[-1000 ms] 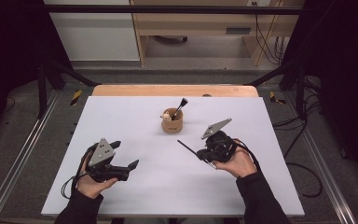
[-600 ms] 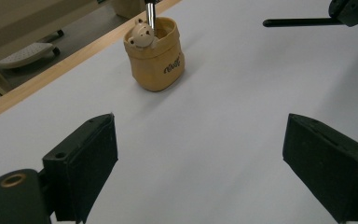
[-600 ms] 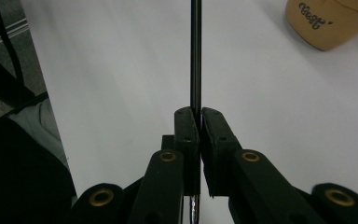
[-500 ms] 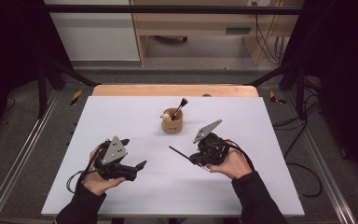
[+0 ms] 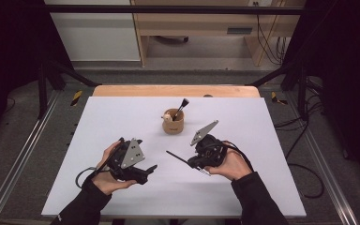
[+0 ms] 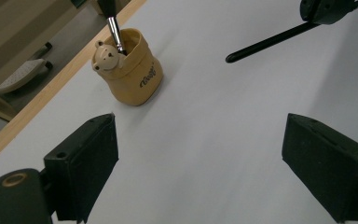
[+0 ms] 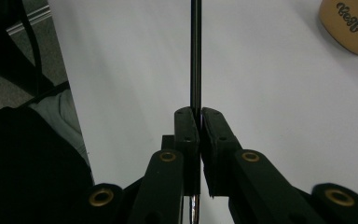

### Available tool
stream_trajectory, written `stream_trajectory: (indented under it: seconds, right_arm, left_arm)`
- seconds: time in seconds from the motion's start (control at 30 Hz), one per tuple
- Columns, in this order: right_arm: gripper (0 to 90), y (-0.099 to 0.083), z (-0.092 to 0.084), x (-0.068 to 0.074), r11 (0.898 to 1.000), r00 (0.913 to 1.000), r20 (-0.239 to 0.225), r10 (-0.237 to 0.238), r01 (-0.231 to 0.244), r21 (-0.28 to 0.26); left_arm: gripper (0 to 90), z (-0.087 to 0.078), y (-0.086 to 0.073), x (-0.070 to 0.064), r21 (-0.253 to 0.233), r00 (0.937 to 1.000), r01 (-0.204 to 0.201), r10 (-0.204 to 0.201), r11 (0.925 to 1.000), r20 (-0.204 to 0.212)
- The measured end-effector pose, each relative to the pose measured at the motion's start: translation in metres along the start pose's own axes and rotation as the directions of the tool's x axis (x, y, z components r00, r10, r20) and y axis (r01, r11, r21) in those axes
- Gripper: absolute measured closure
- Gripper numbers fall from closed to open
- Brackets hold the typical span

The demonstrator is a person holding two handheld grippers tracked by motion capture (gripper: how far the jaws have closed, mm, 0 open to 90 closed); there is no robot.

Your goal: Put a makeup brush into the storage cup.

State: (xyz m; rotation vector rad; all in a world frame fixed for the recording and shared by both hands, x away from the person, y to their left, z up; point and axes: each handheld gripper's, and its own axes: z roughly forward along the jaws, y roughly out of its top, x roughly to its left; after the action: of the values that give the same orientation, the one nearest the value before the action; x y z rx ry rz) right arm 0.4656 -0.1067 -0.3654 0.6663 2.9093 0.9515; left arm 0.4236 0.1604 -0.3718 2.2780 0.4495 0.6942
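A tan cup (image 5: 173,124) with a small bear figure stands mid-table, and a black make-up brush (image 5: 182,107) leans in it. My right gripper (image 5: 193,162) is shut on the thin black handle of a second brush (image 5: 176,156), which points left across the table. In the right gripper view the jaws (image 7: 199,116) pinch that handle (image 7: 196,51), with a silver ferrule below them. My left gripper (image 5: 145,157) is held open at the front left, with nothing between its fingers. Its view has the open gripper (image 6: 205,144) facing the cup (image 6: 128,70) and the held handle (image 6: 270,44).
The white tabletop (image 5: 122,112) has a wooden strip (image 5: 173,90) along its far edge. Metal frame rails run down both sides, and cables lie on the floor at the right (image 5: 304,122). A wooden bench stands beyond the table.
My left gripper has moved right toward the table's middle and risen slightly. The right gripper, still shut on the brush handle, has shifted only a little leftward.
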Motion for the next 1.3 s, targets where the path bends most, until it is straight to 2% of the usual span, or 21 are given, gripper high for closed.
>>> stream_trajectory:
  seconds: [0.1, 0.23, 0.4, 0.6, 0.8, 0.83, 0.9, 1.1, 1.13, 1.17, 1.23, 1.3]
  right_arm:
    - [85.7, 0.0, 0.001, 0.001, 1.0, 1.0, -0.004, 0.002, -0.002, 0.002]
    - [85.7, 0.001, 0.003, 0.001, 1.0, 0.9999, -0.013, -0.001, 0.001, 0.017]
    - [85.8, 0.002, 0.006, 0.002, 1.0, 0.9998, -0.02, -0.002, 0.003, 0.027]
    - [85.7, 0.005, 0.009, 0.004, 0.999, 0.9993, -0.037, 0.008, -0.007, 0.039]
    - [85.7, 0.008, 0.015, 0.006, 0.999, 0.999, -0.045, 0.01, -0.007, 0.048]
    - [85.7, 0.008, 0.016, 0.005, 0.999, 0.9986, -0.053, -0.002, 0.004, 0.052]
    - [85.7, 0.009, 0.017, 0.006, 0.999, 0.9987, -0.051, 0.008, -0.005, 0.051]
    - [85.7, 0.011, 0.021, 0.007, 0.998, 0.998, -0.063, -0.001, 0.005, 0.061]
    - [85.7, 0.011, 0.022, 0.007, 0.998, 0.9978, -0.066, -0.001, 0.005, 0.066]
    - [85.7, 0.011, 0.022, 0.008, 0.998, 0.9979, -0.065, 0.004, 0.0, 0.062]
    - [85.7, 0.011, 0.023, 0.008, 0.998, 0.9976, -0.069, 0.007, -0.003, 0.068]
    - [85.7, 0.011, 0.023, 0.007, 0.998, 0.9975, -0.071, 0.003, 0.002, 0.068]
  left_arm:
    - [10.1, 0.001, 0.006, -0.003, 0.012, 0.9992, -0.041, 0.041, 0.9991, -0.002]
    - [10.8, 0.002, 0.011, -0.007, 0.008, 0.9976, -0.07, 0.07, 0.9975, 0.006]
    - [11.3, 0.008, 0.013, -0.013, 0.039, 0.9921, -0.126, 0.125, 0.9913, 0.007]
    - [12.2, 0.014, 0.015, -0.022, 0.046, 0.9858, -0.168, 0.167, 0.9847, 0.014]
    - [13.7, 0.018, 0.017, -0.027, 0.057, 0.9762, -0.217, 0.216, 0.9746, 0.013]
    - [13.7, 0.019, 0.017, -0.029, 0.059, 0.9745, -0.224, 0.224, 0.9727, 0.013]
    - [14.2, 0.021, 0.018, -0.031, 0.056, 0.9706, -0.241, 0.24, 0.969, 0.021]
    - [16.0, 0.025, 0.02, -0.037, 0.064, 0.9571, -0.289, 0.29, 0.9551, 0.002]
    - [16.5, 0.026, 0.02, -0.038, 0.067, 0.9549, -0.297, 0.297, 0.9526, 0.014]
    - [17.1, 0.026, 0.02, -0.039, 0.067, 0.9532, -0.302, 0.302, 0.9511, -0.004]
    - [18.6, 0.027, 0.02, -0.041, 0.064, 0.9476, -0.319, 0.319, 0.9457, 0.001]
    - [20.5, 0.029, 0.021, -0.042, 0.064, 0.9387, -0.345, 0.345, 0.9365, 0.013]
